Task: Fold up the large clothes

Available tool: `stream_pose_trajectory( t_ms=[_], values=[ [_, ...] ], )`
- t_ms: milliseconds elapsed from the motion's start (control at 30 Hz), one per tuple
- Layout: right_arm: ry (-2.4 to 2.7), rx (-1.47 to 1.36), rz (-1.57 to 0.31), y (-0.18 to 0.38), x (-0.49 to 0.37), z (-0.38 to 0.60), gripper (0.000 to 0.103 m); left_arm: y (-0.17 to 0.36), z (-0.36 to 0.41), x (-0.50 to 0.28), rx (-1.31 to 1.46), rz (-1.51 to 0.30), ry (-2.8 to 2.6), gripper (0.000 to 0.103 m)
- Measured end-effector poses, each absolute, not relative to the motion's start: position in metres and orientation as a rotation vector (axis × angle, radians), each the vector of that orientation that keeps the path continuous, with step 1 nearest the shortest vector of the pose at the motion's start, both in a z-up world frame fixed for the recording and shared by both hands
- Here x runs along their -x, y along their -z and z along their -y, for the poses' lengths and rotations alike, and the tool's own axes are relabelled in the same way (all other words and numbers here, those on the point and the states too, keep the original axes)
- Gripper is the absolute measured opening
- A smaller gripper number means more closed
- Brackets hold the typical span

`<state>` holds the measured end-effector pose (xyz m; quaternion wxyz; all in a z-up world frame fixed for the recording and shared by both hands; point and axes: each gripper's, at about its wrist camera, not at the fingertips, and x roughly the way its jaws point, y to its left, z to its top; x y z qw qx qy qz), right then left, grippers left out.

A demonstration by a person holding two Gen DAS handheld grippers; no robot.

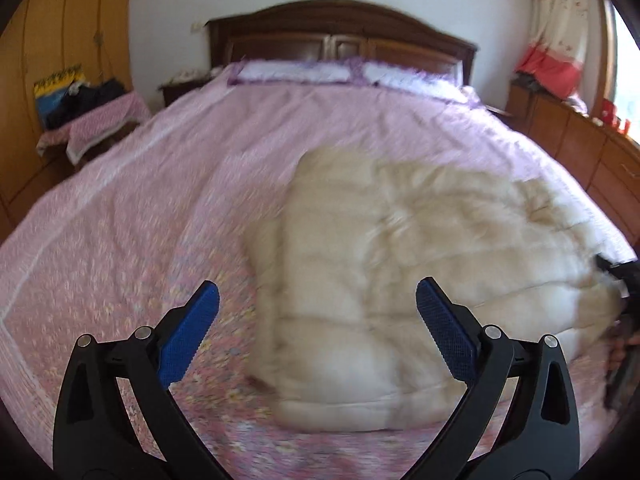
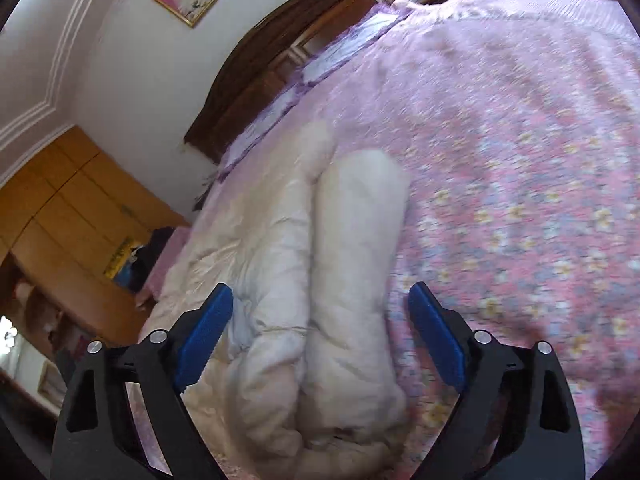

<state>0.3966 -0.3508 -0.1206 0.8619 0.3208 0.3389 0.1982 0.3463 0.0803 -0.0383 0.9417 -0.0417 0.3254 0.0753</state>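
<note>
A cream puffy quilted coat lies on the pink floral bedspread, partly folded over itself. My left gripper is open and empty, held above the coat's near left edge. In the right wrist view the coat shows as bulky folded rolls with a sleeve-like roll on the right. My right gripper is open and empty just above the coat's near end. The right gripper also shows at the right edge of the left wrist view, touching the coat's side. Both views are blurred.
A dark wooden headboard and purple-trimmed pillows are at the bed's far end. A side table with clutter stands left, a wooden dresser right. Wooden wardrobes line the wall.
</note>
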Motion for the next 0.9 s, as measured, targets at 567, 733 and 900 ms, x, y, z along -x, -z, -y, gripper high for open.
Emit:
stream_pose_trajectory(
  t_ms=[567,733,900],
  values=[
    [-0.558,-0.942,-0.739,0.132,-0.431,0.371,0.058,0.025,0.071,-0.436,0.017,-0.701,0.062,0.097],
    [-0.61,-1.001,-0.723,0.132,-0.429,0.378,0.027,0.051,0.064,-0.433,0.046,-0.761,0.073,0.036],
    [-0.607,-0.971,-0.689,0.115,-0.429,0.369,0.023,0.063,0.066,-0.432,0.045,-0.767,0.091,0.021]
  ],
)
